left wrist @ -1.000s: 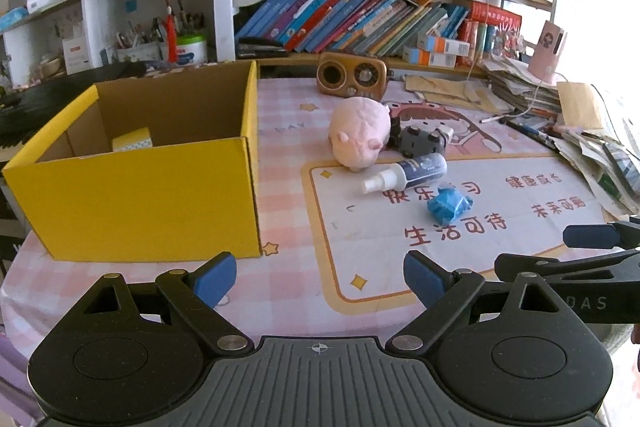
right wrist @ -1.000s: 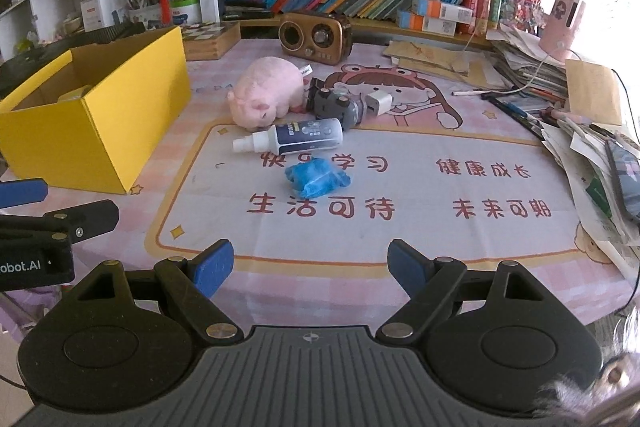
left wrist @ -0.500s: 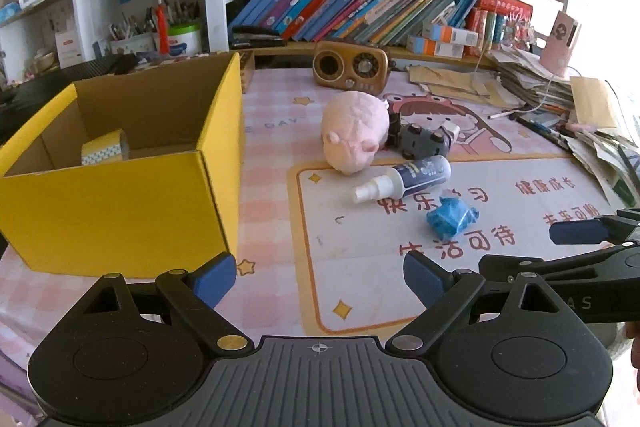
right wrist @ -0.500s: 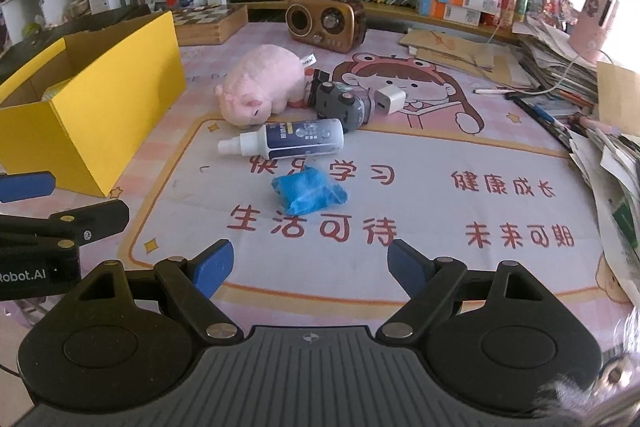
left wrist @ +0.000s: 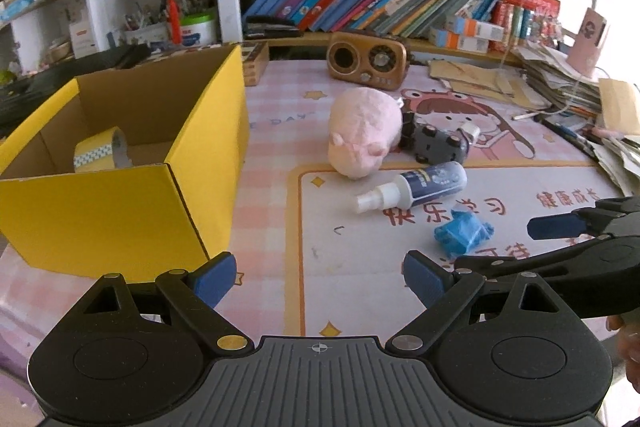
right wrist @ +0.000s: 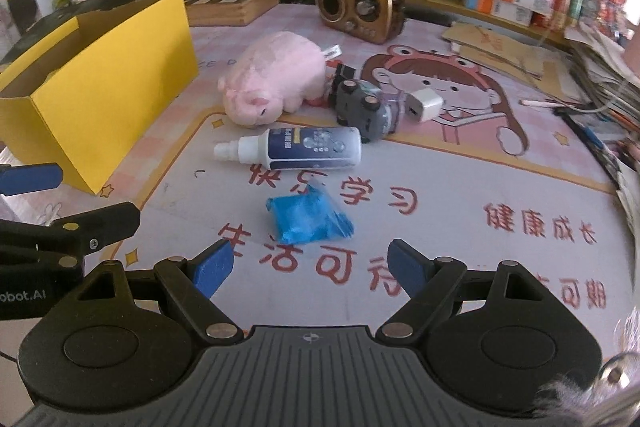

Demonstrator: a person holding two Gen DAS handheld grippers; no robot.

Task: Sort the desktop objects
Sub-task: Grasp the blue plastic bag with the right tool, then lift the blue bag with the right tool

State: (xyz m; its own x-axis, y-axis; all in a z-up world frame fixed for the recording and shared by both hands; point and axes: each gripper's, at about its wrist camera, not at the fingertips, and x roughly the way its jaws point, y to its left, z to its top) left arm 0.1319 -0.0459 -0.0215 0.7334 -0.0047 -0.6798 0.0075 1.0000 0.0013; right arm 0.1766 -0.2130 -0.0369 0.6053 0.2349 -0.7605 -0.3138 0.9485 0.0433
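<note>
Left gripper [left wrist: 316, 277]: jaws spread wide, nothing between the blue pads, touching nothing; it hangs over the desk mat just right of the yellow box's near corner.
Right gripper [right wrist: 310, 267]: jaws spread wide and empty; the blue packet lies just ahead of the gap, not touched.
Yellow box [left wrist: 120, 211]: open-topped, on the left of the mat; a tape roll [left wrist: 102, 150] stands on edge inside.
Blue packet [right wrist: 308, 219]: crumpled, to the right of the yellow box and nearer the camera than the bottle.
Spray bottle [right wrist: 296, 148]: lying flat, long axis across the mat, white nozzle pointing toward the yellow box.
Pink plush pig [right wrist: 276, 83]: beyond the bottle, snout toward the yellow box.
Grey toy car [right wrist: 362, 105]: upside down, just right of the pig.
White charger [right wrist: 424, 105]: just right of the car.
</note>
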